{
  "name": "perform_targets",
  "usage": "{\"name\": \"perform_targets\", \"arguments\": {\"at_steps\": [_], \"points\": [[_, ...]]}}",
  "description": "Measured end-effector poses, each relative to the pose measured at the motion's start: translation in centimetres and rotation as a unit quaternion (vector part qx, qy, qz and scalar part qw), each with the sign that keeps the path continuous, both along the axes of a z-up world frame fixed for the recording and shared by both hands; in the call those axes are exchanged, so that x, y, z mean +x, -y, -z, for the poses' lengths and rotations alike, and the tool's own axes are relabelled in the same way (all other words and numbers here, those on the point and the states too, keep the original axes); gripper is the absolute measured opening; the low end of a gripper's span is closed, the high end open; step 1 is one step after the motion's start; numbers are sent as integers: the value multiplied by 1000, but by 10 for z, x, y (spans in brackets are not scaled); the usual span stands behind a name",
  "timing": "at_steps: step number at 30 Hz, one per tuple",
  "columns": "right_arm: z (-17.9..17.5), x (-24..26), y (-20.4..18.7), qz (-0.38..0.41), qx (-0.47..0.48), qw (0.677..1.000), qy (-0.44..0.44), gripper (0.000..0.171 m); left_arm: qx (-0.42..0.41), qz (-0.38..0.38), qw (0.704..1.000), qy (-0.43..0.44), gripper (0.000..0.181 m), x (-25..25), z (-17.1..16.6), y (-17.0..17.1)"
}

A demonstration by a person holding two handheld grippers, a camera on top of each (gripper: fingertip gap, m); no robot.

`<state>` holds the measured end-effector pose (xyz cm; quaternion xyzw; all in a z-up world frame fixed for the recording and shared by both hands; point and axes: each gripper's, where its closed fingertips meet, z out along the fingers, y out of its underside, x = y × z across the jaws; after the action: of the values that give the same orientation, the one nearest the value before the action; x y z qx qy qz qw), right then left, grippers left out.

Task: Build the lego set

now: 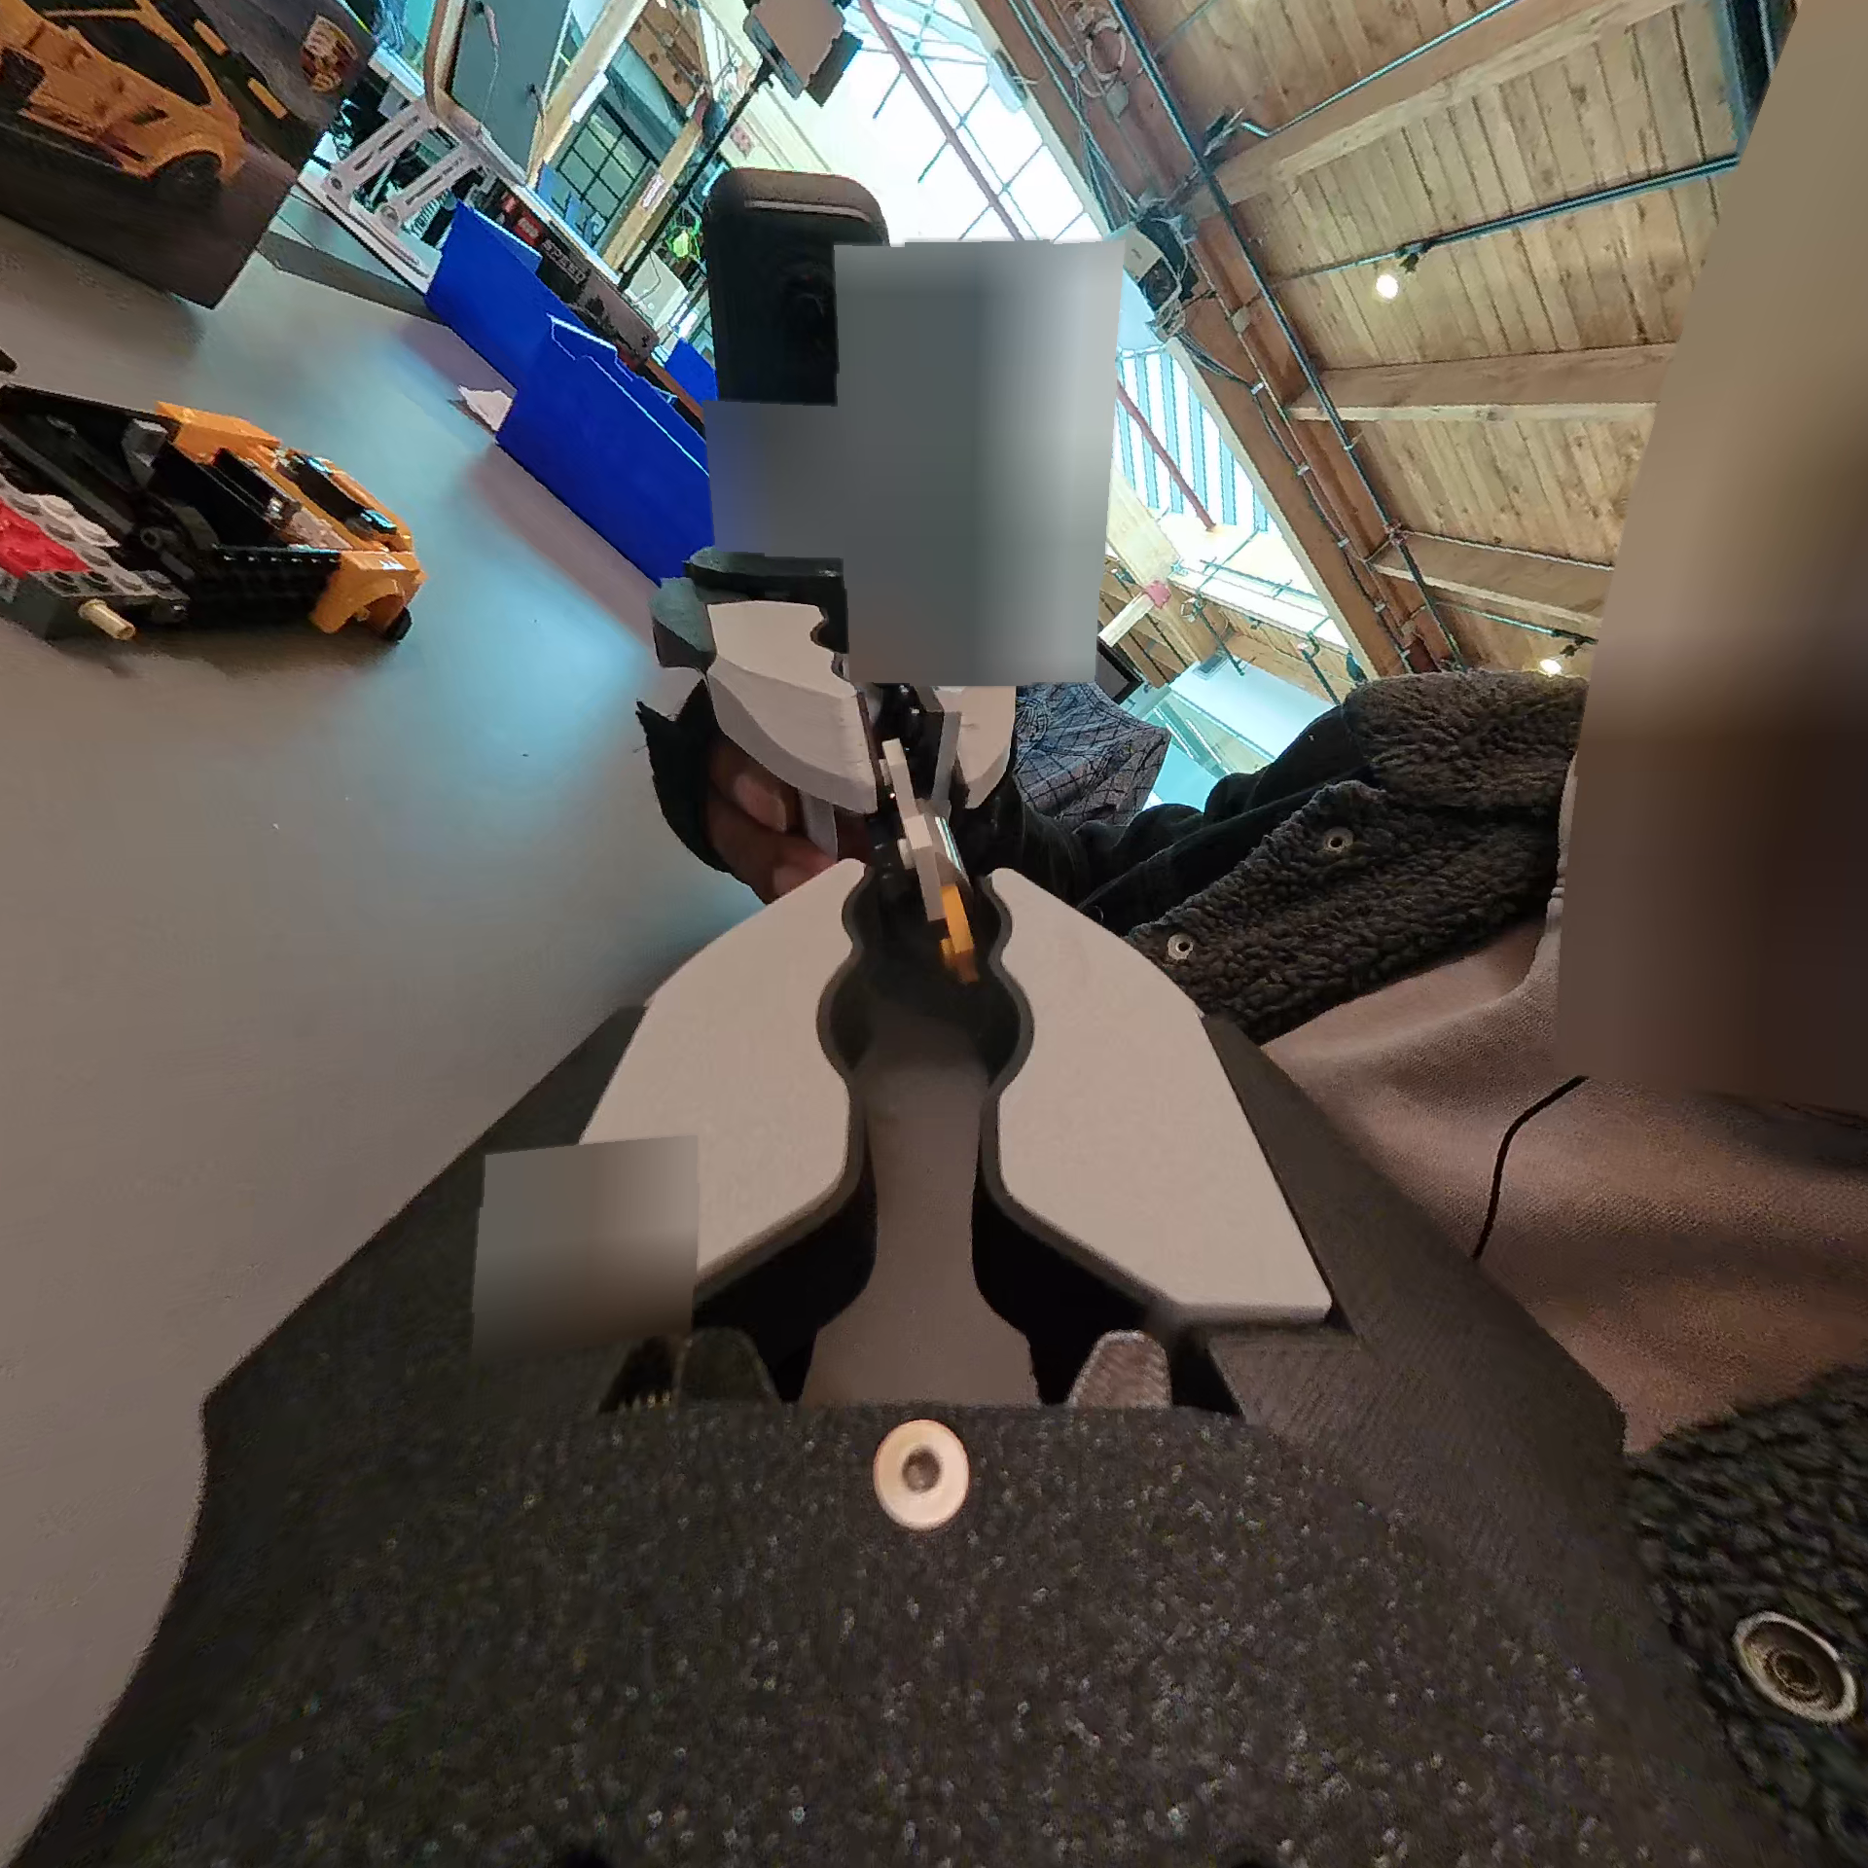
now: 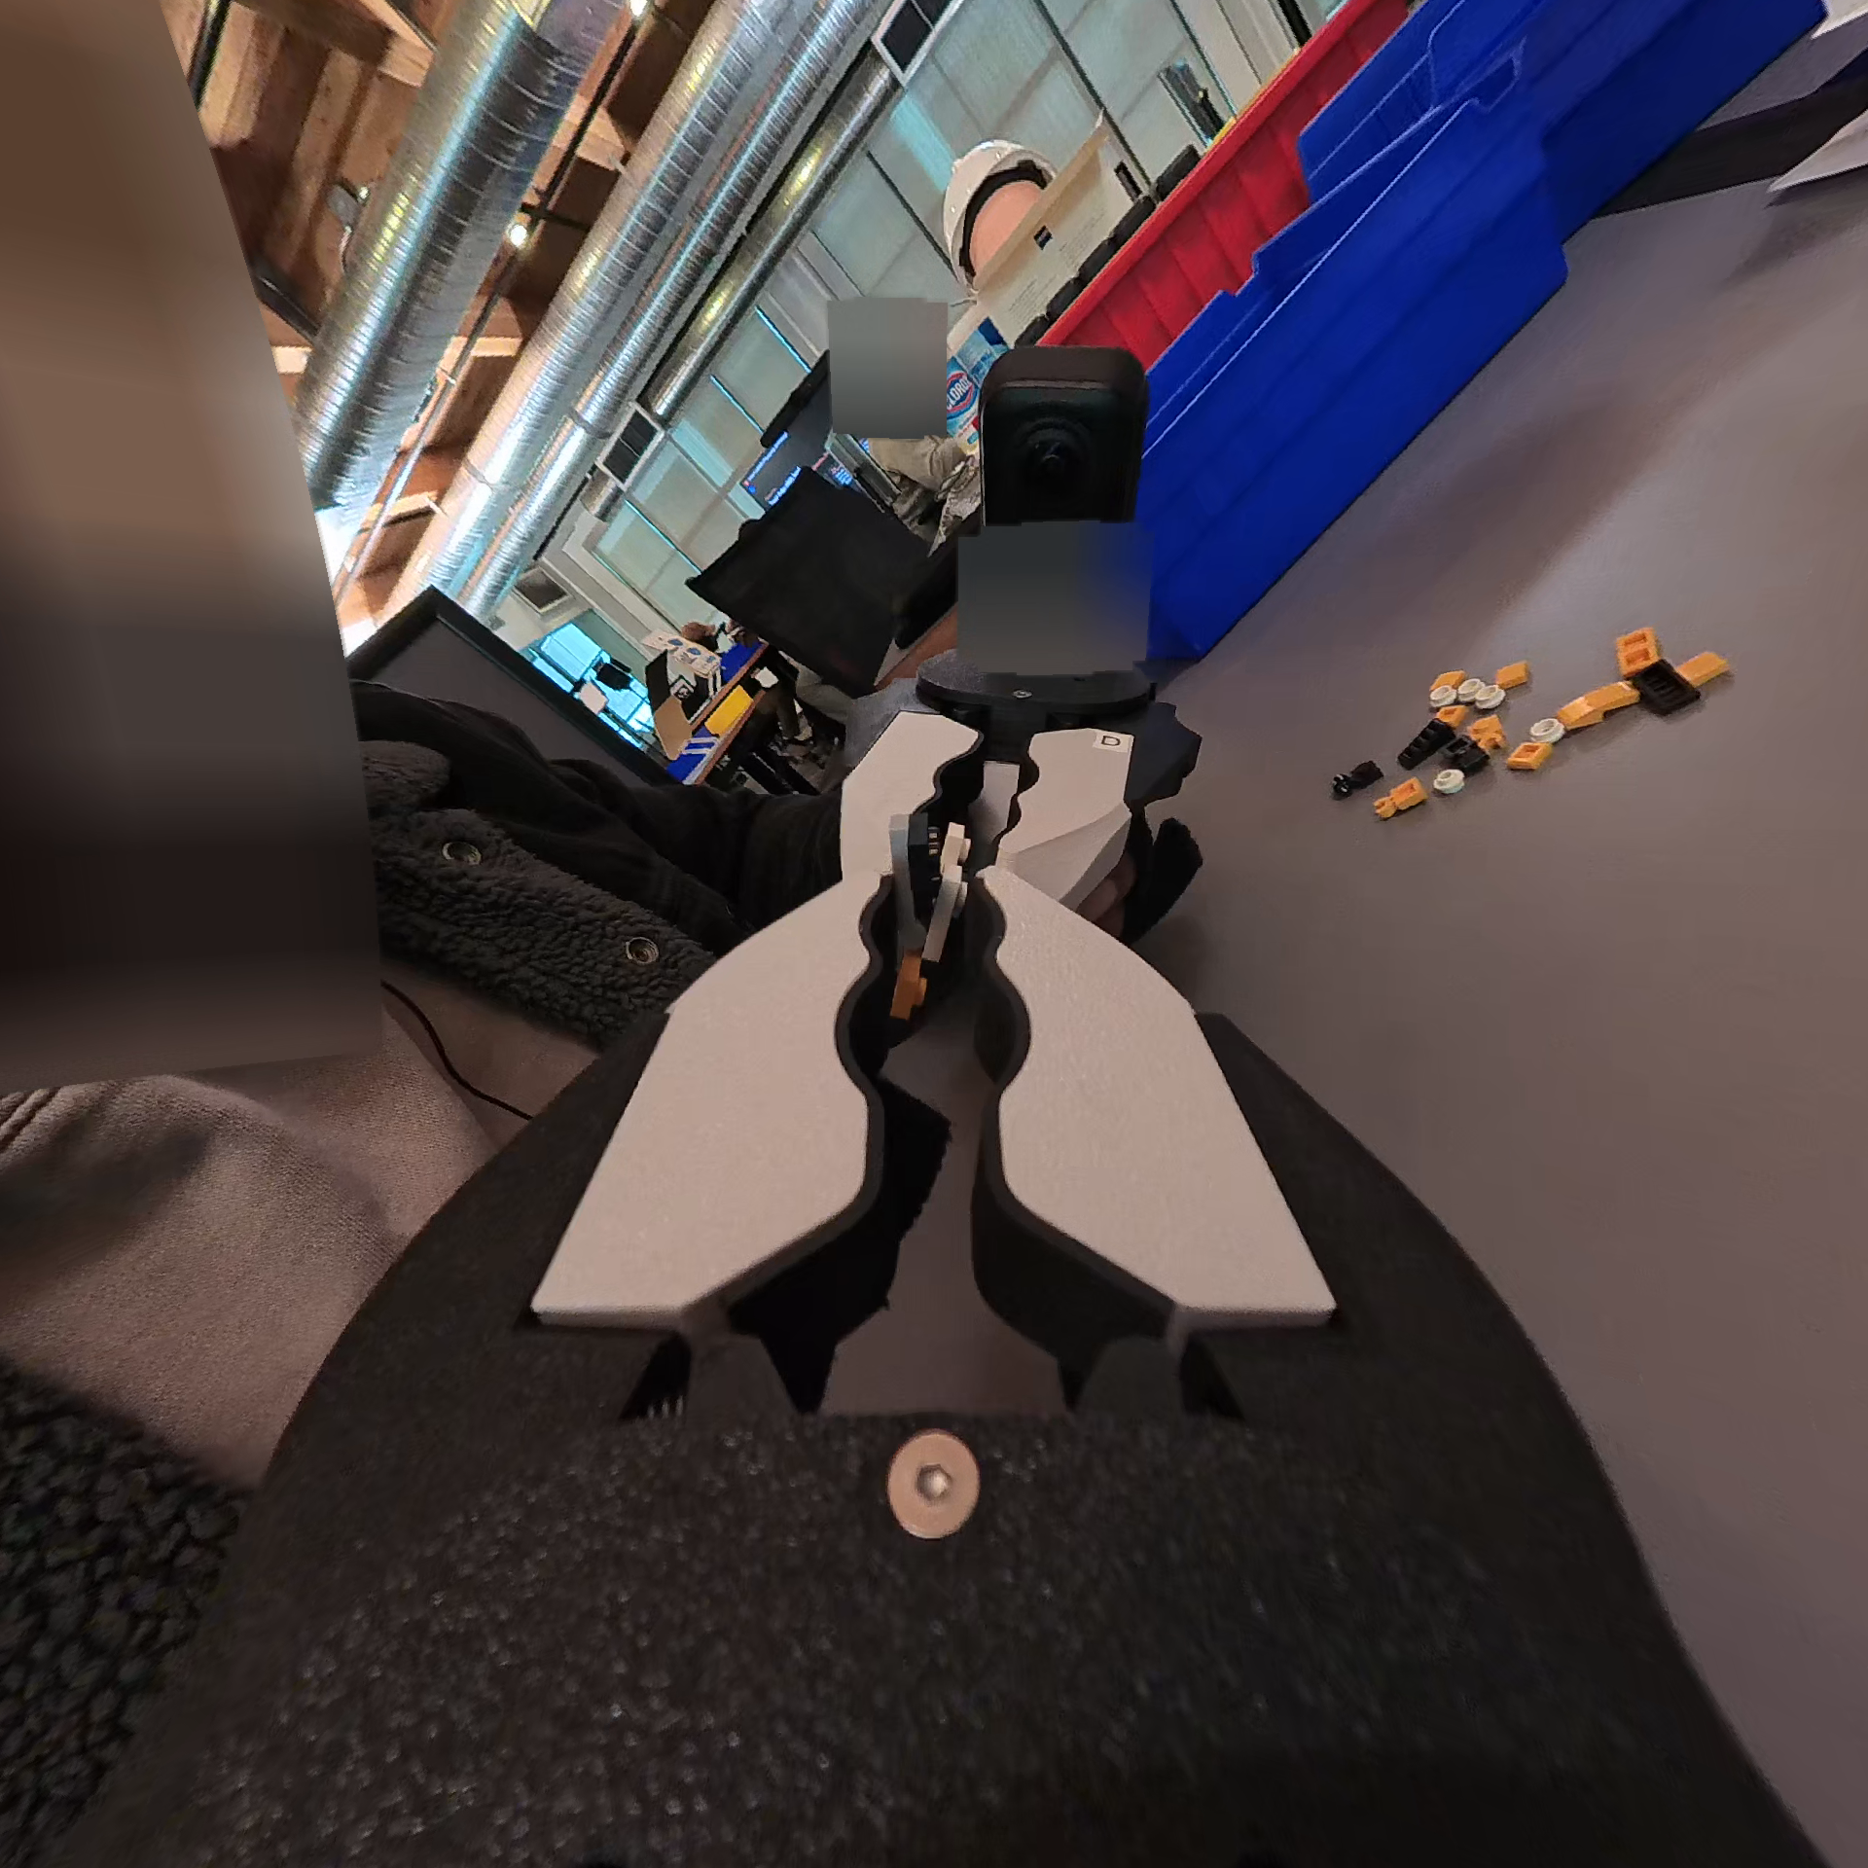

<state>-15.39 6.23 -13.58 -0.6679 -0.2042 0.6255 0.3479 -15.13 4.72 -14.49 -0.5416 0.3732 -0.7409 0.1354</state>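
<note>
A small lego sub-assembly [image 1: 925,839] of grey, black and orange pieces hangs in the air between my two grippers. My left gripper [image 1: 925,888] is shut on its near, orange end. My right gripper [image 1: 905,778] faces it from the far side and is shut on the other end. In the right wrist view, the right gripper [image 2: 935,890] closes on the sub-assembly [image 2: 940,910], with the left gripper [image 2: 975,809] opposite. A partly built orange and black lego car [image 1: 202,516] sits on the grey table [image 1: 354,859] at the left.
Several loose orange, black and grey pieces [image 2: 1516,728] lie on the table at the right. Blue bins [image 2: 1415,303] and a red bin [image 2: 1193,243] stand behind them. The lego box [image 1: 152,121] stands at the far left. A person's dark fleece jacket [image 1: 1365,829] is close by. Both grippers' tips are close together, under 4 cm apart.
</note>
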Motion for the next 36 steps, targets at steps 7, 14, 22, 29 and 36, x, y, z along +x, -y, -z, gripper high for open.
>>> {"name": "perform_targets", "arguments": {"at_steps": [7,14,22,29,36], "points": [[5,2,-5,-14,-108,992,-59,13,-59,12,998,-15,16,0,3,-4],[7,3,-8,-17,-159,982,-96,14,-56,3,998,-26,17,2,8,-6],[5,5,-3,-29,-131,988,-81,14,0,-10,999,-38,17,3,8,-3],[4,5,1,-42,-102,991,-69,14,46,-17,998,-48,17,3,8,0],[2,6,3,-52,-79,993,-68,16,66,-23,996,-54,17,3,7,2]]}}
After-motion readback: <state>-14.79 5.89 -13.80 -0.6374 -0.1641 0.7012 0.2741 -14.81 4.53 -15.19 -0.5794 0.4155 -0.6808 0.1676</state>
